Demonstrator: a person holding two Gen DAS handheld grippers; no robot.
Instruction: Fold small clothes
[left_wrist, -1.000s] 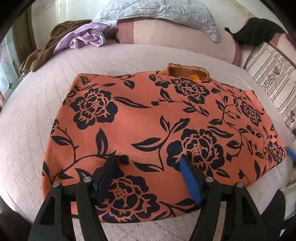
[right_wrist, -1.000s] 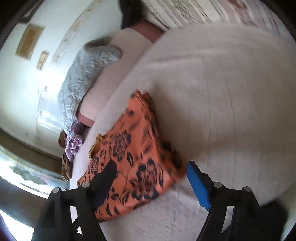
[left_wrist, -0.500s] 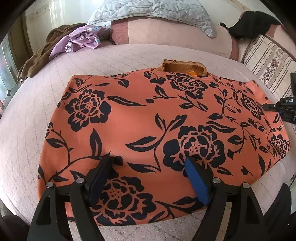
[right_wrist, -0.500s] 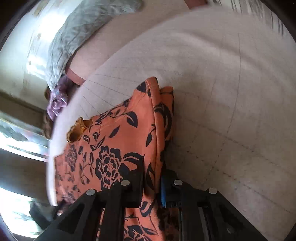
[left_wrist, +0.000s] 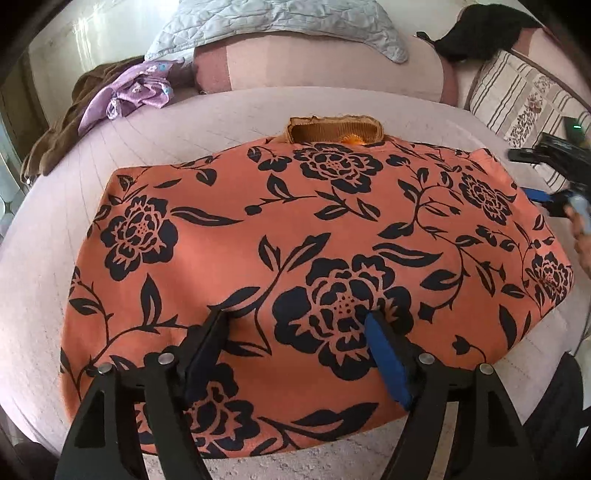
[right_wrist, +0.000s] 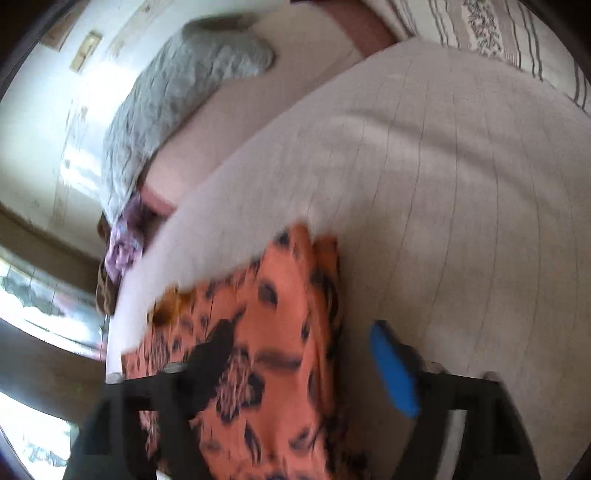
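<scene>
An orange garment with black flowers (left_wrist: 295, 236) lies flat on the pale bed cover, its brown-orange collar (left_wrist: 334, 129) at the far edge. My left gripper (left_wrist: 295, 325) is open and empty, low over the garment's near part. My right gripper (right_wrist: 301, 343) is open and empty above the garment's right edge (right_wrist: 280, 332), which shows doubled layers; the right wrist view is blurred. The right gripper also shows in the left wrist view (left_wrist: 554, 177), beside the garment's right side.
Pink bolster pillows (left_wrist: 325, 62) and a grey quilted cover (left_wrist: 280, 18) line the back. A purple cloth on a brown garment (left_wrist: 122, 92) lies far left. A striped cushion (left_wrist: 517, 96) and a black item (left_wrist: 480, 26) are far right.
My right gripper, shut on the garment's right edge half a second ago, has opened and pulled back. My left gripper stays open, dropping slightly closer over the garment.
</scene>
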